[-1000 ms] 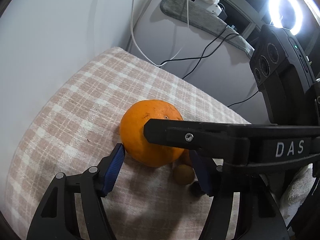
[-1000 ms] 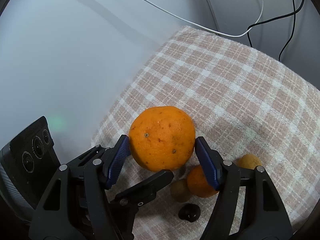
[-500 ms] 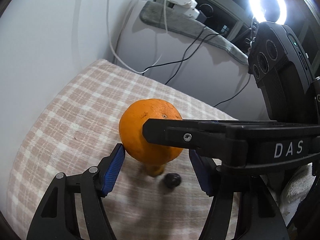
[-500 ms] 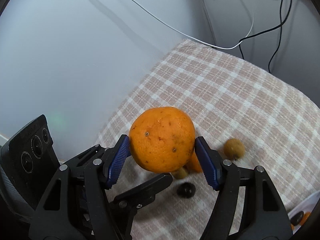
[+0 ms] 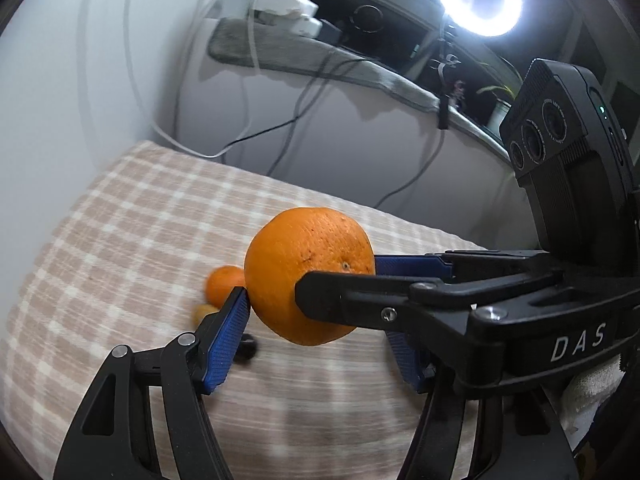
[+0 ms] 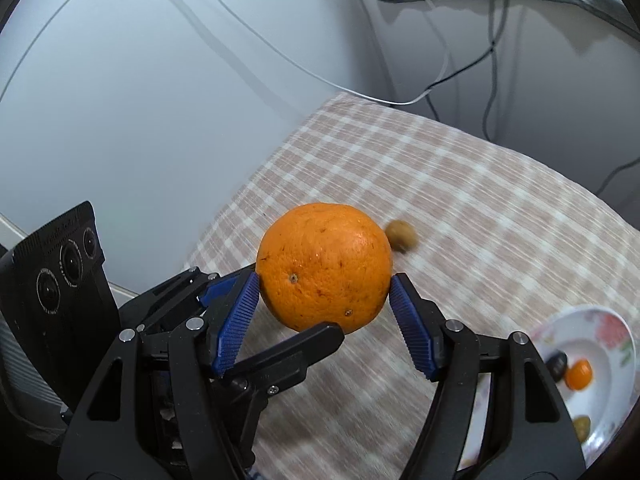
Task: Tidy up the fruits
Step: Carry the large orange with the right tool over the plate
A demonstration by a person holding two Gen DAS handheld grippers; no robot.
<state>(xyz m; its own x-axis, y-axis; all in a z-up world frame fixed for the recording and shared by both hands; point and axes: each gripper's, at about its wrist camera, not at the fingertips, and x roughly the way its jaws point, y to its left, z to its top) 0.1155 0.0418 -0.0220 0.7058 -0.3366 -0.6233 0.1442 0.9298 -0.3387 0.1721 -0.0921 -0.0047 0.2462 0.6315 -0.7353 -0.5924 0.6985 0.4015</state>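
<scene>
A large orange (image 5: 308,264) hangs above the checked cloth (image 5: 120,240), and both grippers grip it at once. My left gripper (image 5: 316,320) presses its blue pads against the orange's lower sides. My right gripper (image 5: 340,278) comes in from the right and crosses over the left one. In the right wrist view the same orange (image 6: 324,272) sits between the right gripper's (image 6: 324,312) blue pads, which touch both its flanks. One black finger (image 6: 288,356) of the left gripper lies under it.
On the cloth lie a small orange fruit (image 5: 222,284), a yellowish one (image 5: 202,312), a dark one (image 5: 246,348) and a brownish one (image 6: 400,236). A flowered white plate (image 6: 600,320) at the lower right holds several small fruits. Cables hang down the wall behind.
Both grippers have risen and shifted with the orange held between them. The small fruits below have slid out from under it, and the plate has come into the right wrist view.
</scene>
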